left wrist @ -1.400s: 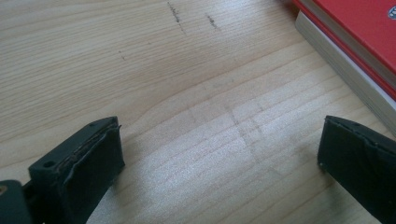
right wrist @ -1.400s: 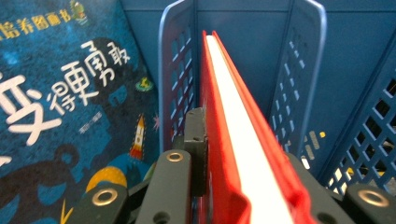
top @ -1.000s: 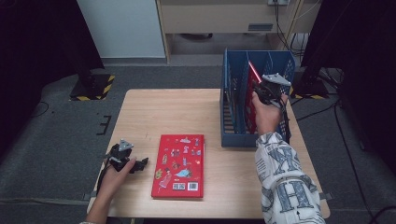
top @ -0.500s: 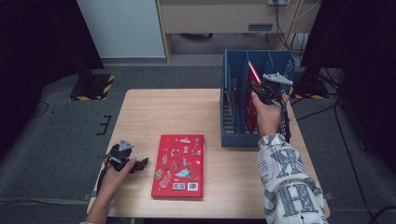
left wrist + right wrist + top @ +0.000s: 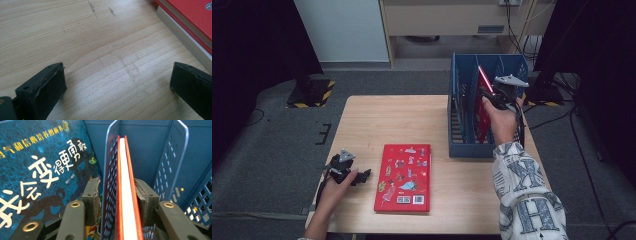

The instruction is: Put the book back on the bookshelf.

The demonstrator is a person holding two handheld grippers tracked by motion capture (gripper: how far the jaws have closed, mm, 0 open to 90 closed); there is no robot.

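Note:
A blue file rack (image 5: 462, 145) stands on the right side of the wooden table (image 5: 392, 117). A thin red book (image 5: 482, 112) stands upright in one of its slots, and my right gripper (image 5: 488, 95) is shut on its top edge. In the right gripper view the book (image 5: 126, 195) and a blue mesh divider (image 5: 110, 182) both sit between the jaws of that gripper (image 5: 117, 197). My left gripper (image 5: 363, 173) rests open on the table at the front left, its wide jaws (image 5: 117, 82) holding nothing. Just to its right a red picture book (image 5: 403, 170) lies flat.
A blue book (image 5: 37, 170) with white characters leans in the neighbouring slot of the rack. The flat red book's corner (image 5: 190, 15) lies close to my left gripper. Bare wood stretches across the table's back left. The table's front edge runs just below the left hand.
Almost nothing has moved. My right hand has shifted very slightly toward the back with the red book in the rack. The left gripper stays put.

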